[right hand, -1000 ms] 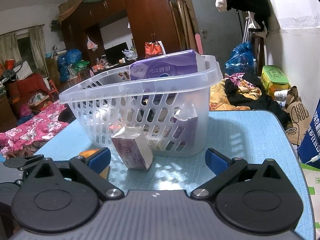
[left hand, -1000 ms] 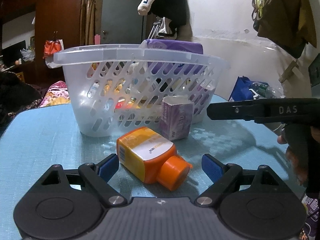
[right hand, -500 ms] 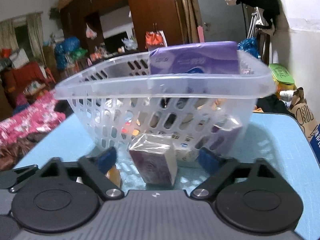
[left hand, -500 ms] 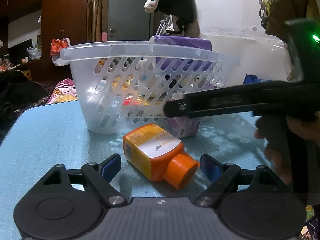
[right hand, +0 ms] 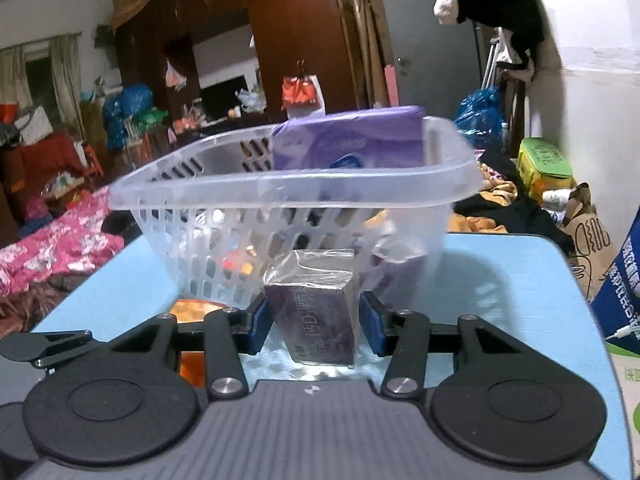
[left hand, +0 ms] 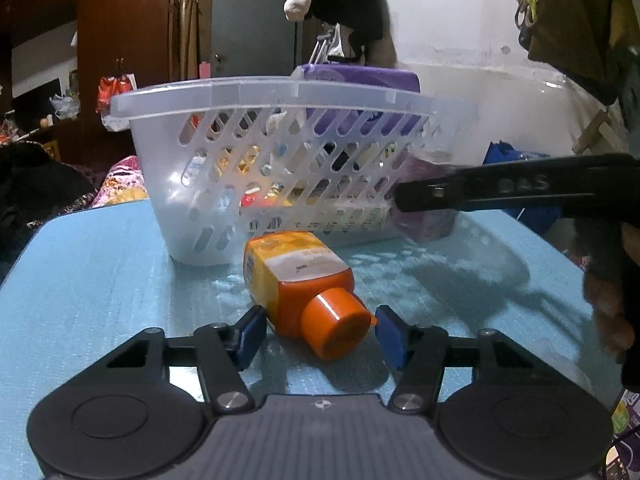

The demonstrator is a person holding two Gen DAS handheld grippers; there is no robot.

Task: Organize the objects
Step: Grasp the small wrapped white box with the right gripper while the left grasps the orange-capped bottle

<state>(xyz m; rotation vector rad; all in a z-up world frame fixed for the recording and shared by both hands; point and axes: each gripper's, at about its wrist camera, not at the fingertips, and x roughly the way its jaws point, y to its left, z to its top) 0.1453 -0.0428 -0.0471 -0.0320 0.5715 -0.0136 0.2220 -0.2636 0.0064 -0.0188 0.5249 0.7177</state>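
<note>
Blue desk (left hand: 100, 280) in a cluttered room, carrying a clear slotted basket (left hand: 280, 92); a purple pack (right hand: 352, 140) stands up above its rim, with small packets dimly visible through the slots. My left claw (left hand: 318, 334) is closing around an orange bottle (left hand: 304, 280) lying on its side before the basket, cap toward me, pads not yet pressing. My right claw (right hand: 314, 326) is closing around a purple, plastic-wrapped box (right hand: 316, 312) upright beside the basket wall, contact uncertain.

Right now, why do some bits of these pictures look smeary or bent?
Left wrist view: the small purple box beside the basket is motion-blurred, and light through the basket dapples the table. Right wrist view: the fisheye curves the basket rim, and the edges go soft.
</note>
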